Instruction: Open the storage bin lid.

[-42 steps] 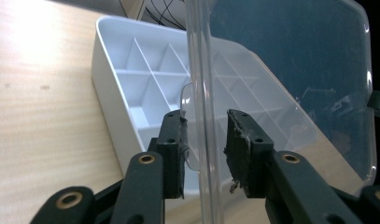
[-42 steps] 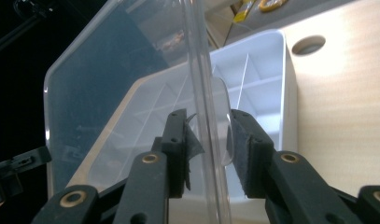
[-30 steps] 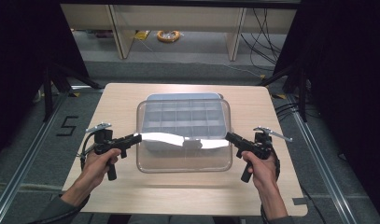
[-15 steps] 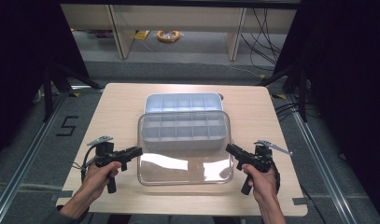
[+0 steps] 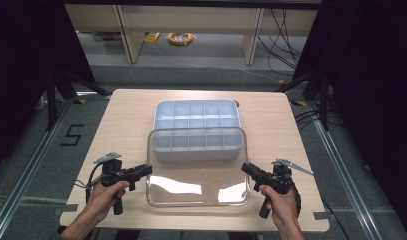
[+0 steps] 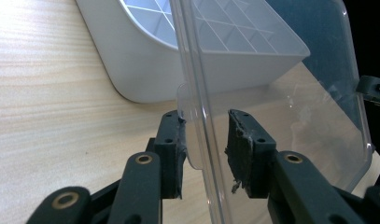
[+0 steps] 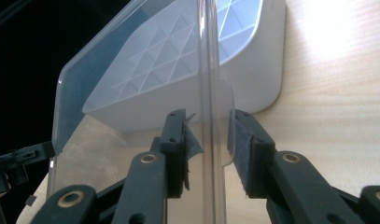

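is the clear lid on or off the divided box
Off. The clear lid sits toward the person, uncovering most of the divided box.

Lit from above; surroundings dark. Glare on lid [image 5: 198, 187] at 6 o'clock, table [image 7: 337, 42] blown out at 2 o'clock. Sharp overall.

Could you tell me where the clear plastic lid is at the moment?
In the high view, the clear lid lies on the near half of the table, its far edge over the white compartment tray, between the left hand-held gripper and right hand-held gripper.
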`<state>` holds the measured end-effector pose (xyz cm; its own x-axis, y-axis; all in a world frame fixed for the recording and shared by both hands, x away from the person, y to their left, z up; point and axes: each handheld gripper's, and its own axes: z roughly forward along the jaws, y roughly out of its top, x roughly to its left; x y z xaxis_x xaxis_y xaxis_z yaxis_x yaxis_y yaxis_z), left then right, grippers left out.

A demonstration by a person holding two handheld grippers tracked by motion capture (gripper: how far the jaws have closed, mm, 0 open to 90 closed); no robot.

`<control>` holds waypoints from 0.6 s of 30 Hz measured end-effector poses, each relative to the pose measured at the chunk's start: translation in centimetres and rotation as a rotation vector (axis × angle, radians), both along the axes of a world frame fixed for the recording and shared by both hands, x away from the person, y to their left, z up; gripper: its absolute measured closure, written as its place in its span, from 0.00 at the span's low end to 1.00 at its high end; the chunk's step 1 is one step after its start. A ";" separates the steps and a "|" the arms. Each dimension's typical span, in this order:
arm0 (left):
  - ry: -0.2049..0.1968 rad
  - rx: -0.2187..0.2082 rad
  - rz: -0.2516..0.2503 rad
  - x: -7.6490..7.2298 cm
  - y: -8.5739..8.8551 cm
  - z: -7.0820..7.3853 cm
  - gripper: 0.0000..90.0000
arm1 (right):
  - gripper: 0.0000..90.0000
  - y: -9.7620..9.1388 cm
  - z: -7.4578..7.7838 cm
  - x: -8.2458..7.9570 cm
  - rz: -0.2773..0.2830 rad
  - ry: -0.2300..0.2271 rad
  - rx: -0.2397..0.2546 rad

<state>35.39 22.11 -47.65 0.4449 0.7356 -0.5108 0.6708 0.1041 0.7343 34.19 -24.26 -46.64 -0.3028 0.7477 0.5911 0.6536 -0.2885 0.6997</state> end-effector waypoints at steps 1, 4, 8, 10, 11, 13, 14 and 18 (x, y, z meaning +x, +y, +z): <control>-0.005 0.006 -0.004 -0.1 0.0 0.0 0.72 | 0.75 0.1 -0.1 -0.2 -0.002 0.011 0.008; -0.001 -0.001 -0.013 -0.5 0.2 0.0 0.72 | 0.75 0.1 -0.2 -0.6 0.004 0.020 0.018; -0.004 0.012 -0.012 -1.0 0.2 -0.1 0.73 | 0.75 0.0 -0.6 -1.2 0.002 0.021 -0.015; 0.002 0.013 -0.015 -1.3 0.1 -0.3 0.72 | 0.75 0.1 -0.8 -1.5 0.006 0.033 0.019; 0.002 0.014 -0.022 -1.5 0.1 -0.5 0.72 | 0.74 0.0 -0.9 -1.6 0.007 0.039 0.020; 0.009 0.003 -0.034 -1.7 0.2 -0.8 0.72 | 0.74 -0.1 -1.1 -1.9 0.016 0.029 0.006; 0.009 0.004 -0.037 -1.8 0.2 -0.8 0.73 | 0.74 0.0 -1.2 -2.1 0.005 0.048 0.017; 0.016 0.011 -0.040 -2.2 0.2 -1.1 0.72 | 0.74 0.0 -1.7 -2.4 0.014 0.045 -0.014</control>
<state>33.16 22.36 -48.77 0.4658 0.7234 -0.5097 0.6857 0.0691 0.7246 31.76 -24.31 -48.37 -0.2867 0.7519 0.5936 0.6882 -0.2694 0.6736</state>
